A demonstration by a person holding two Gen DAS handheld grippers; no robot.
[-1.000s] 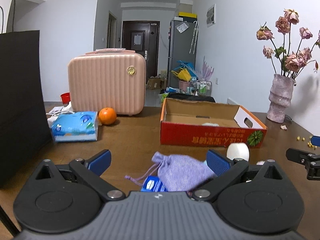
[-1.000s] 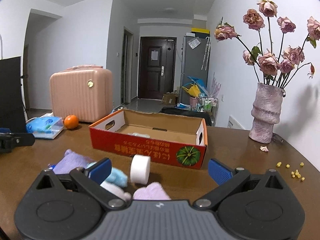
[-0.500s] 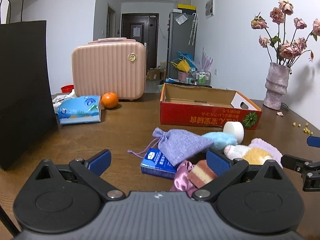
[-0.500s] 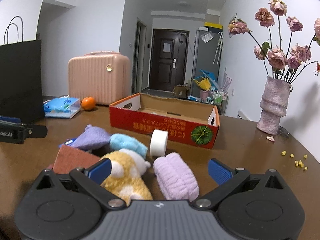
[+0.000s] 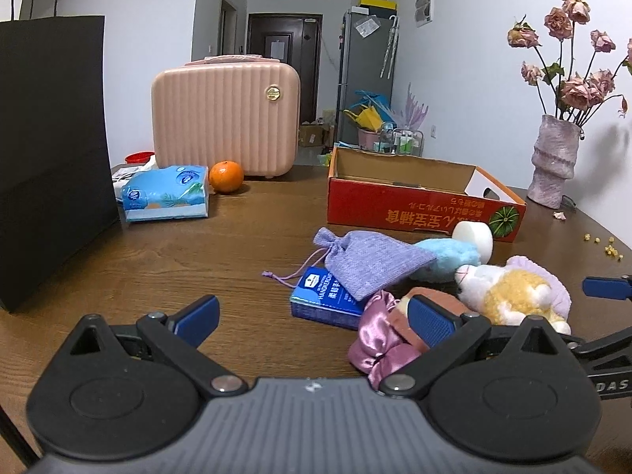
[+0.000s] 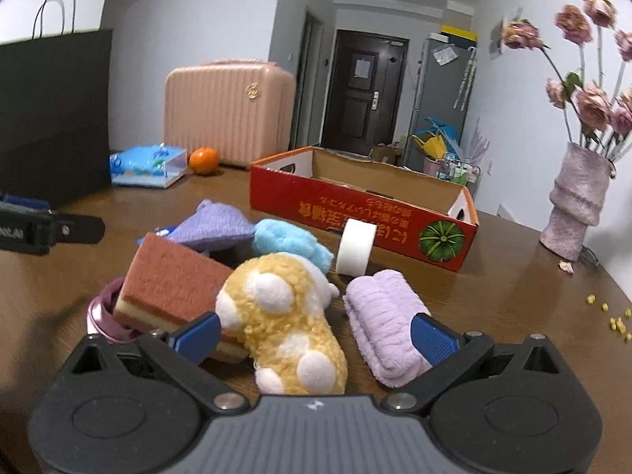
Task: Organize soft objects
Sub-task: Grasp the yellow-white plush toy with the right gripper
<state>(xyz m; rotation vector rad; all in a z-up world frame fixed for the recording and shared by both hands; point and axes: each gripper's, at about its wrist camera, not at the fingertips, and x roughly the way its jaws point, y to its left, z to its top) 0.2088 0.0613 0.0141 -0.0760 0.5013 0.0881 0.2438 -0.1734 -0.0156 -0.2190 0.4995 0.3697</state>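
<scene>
On the brown table (image 5: 166, 260), nearest the cameras, both tools are hanging with their jaws spread apart and gripping nothing. The right tool (image 6: 316, 333) is hovering over a yellow plush toy (image 6: 282, 318), which is lying between its fingers, with a folded lilac towel (image 6: 381, 318) just beside it on the right and a brown sponge (image 6: 170, 282) on the left. The left tool (image 5: 314, 316) is hanging above bare wood, its right finger beside a pink satin scrunchie (image 5: 377, 335). A little farther on, a blue tissue packet (image 5: 328, 296) is lying under a purple drawstring pouch (image 5: 367, 260), and a fluffy blue piece (image 6: 290, 241) is touching a white tape roll (image 6: 355, 247) standing on edge. Behind the pile, an open red cardboard box (image 6: 355, 213) is sitting. Farther left, a tissue pack (image 5: 166, 193), an orange (image 5: 226, 175), a pink case (image 5: 225, 118) and a black paper bag (image 5: 51, 150) are standing; a vase of dried roses (image 5: 555, 158) is standing far right.
</scene>
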